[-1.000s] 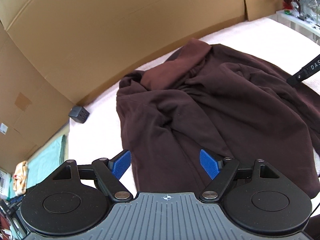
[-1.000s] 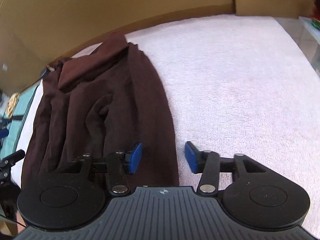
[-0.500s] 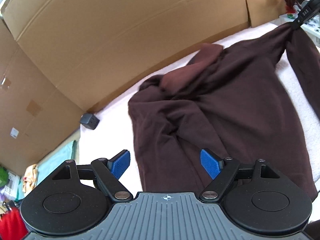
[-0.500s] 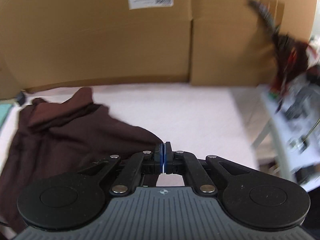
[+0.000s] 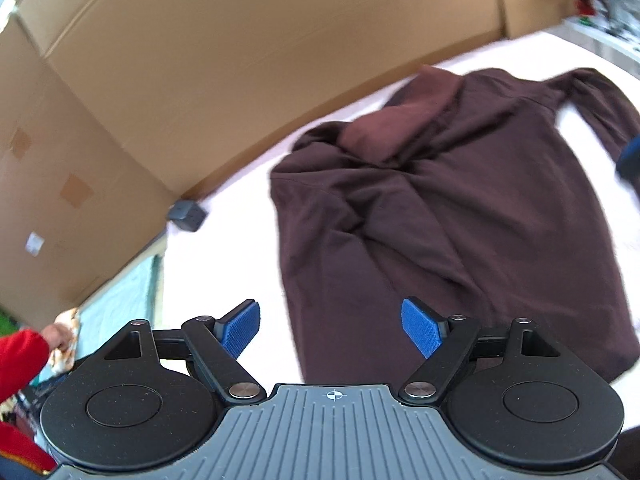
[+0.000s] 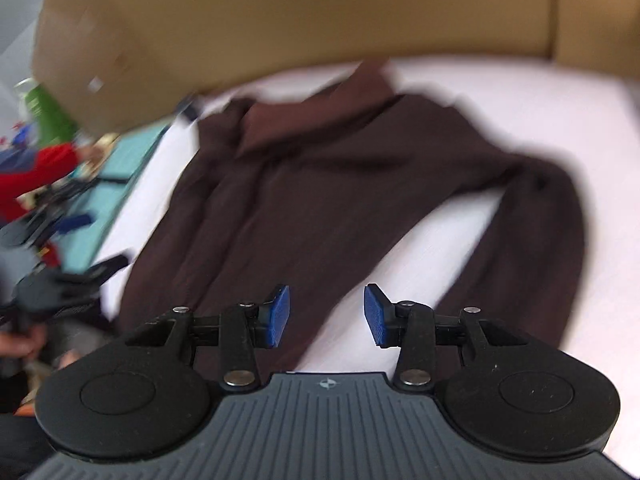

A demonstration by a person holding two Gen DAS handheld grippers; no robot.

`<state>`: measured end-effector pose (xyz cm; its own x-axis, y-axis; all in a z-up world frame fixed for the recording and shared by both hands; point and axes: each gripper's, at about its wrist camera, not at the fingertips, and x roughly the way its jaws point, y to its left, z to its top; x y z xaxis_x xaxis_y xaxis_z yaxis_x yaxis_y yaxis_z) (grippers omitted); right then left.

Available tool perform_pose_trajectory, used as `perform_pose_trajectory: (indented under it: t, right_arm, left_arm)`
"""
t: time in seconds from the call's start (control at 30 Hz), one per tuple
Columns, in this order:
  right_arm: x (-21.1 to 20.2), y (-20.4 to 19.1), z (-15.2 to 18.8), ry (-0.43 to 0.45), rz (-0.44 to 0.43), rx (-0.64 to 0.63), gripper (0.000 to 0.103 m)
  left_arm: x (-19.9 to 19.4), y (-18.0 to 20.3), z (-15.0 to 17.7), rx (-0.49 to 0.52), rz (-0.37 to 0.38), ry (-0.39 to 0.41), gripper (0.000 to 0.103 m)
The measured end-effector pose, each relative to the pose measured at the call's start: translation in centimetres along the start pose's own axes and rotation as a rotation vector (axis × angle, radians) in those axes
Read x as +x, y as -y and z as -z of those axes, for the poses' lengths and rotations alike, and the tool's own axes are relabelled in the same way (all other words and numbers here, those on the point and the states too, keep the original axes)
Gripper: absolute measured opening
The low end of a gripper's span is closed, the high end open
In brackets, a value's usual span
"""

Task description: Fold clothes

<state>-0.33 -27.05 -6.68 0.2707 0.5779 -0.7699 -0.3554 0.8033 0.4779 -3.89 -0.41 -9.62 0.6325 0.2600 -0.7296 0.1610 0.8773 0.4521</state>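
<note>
Left gripper (image 5: 330, 329) and right gripper (image 6: 325, 315): black linkages with silver screws, round black discs, ribbed grey base bearing a crosshair mark, blue textured pads (image 5: 420, 327); red sleeve (image 5: 20, 354) at left

One brown sweater (image 5: 460, 216) lies on one white cloth-covered surface (image 5: 240, 248), with one small dark block (image 5: 187, 214) at its far left corner, one teal cloth (image 5: 120, 304) past its left edge, and two cardboard sheets (image 5: 240, 60) behind.
</note>
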Motion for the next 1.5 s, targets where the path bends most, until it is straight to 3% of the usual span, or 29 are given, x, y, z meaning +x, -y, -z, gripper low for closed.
perform_pose_trajectory:
  t: [0.17, 0.4, 0.43, 0.47, 0.67, 0.77, 0.87, 1.0, 1.07, 1.17, 1.2, 1.27, 1.37, 1.5]
  right_arm:
    - [2.8, -2.5, 2.2, -0.129, -0.056, 0.04, 0.048]
    - [6.1, -5.8, 3.9, -0.201, -0.075, -0.061, 0.049]
    - [6.3, -6.1, 3.9, -0.197, -0.069, -0.087, 0.037]
    - [6.3, -6.4, 3.9, -0.195, -0.071, -0.109, 0.006]
    - [1.6, -6.1, 3.7, -0.15, -0.097, -0.234, 0.004]
    - [-2.8, -5.3, 2.9, -0.136, -0.054, -0.275, 0.004]
    - [-4.6, -4.0, 2.3, -0.185, 0.015, -0.304, 0.005]
    - [-2.1, -2.2, 2.6, -0.317, 0.169, -0.339, 0.015]
    - [-1.8, -1.8, 1.8, -0.283, 0.229, -0.331, 0.02]
    - [-3.9, -2.4, -0.7, -0.128, 0.244, -0.321, 0.024]
    - [-4.4, -3.1, -1.5, -0.078, 0.23, -0.341, 0.027]
    - [-4.8, -4.8, -3.0, 0.005, 0.174, -0.386, 0.049]
    - [-2.1, -7.7, -4.7, 0.04, 0.069, -0.443, 0.057]
    - [4.2, -10.2, -6.4, -0.077, -0.04, -0.445, 0.058]
  left_arm:
    - [-0.6, 2.8, 0.7, 0.062, 0.042, 0.008, 0.091]
    - [-1.4, 4.4, 1.8, 0.1, 0.032, 0.014, 0.092]
    - [-1.6, 4.3, 1.9, 0.098, 0.027, 0.013, 0.092]
    - [-1.7, 4.1, 2.1, 0.094, 0.023, 0.012, 0.092]
    - [-2.2, 2.7, 3.5, 0.075, 0.007, -0.007, 0.093]
    - [-2.1, 2.1, 4.6, 0.052, 0.001, -0.033, 0.094]
    - [-1.6, 1.6, 5.3, 0.035, -0.001, -0.057, 0.094]
    - [-1.4, 1.4, 5.3, 0.036, -0.001, -0.059, 0.093]
    - [-1.5, 1.2, 4.9, 0.038, -0.003, -0.046, 0.094]
    - [-1.7, 1.0, 4.2, 0.033, 0.006, -0.027, 0.094]
    - [-1.8, 1.1, 4.0, 0.035, 0.013, -0.017, 0.094]
    - [-2.3, 1.7, 3.3, 0.056, 0.041, 0.012, 0.094]
    - [-2.9, 2.9, 2.4, 0.095, 0.105, 0.049, 0.096]
    - [-3.1, 4.2, 2.9, 0.15, 0.134, 0.044, 0.096]
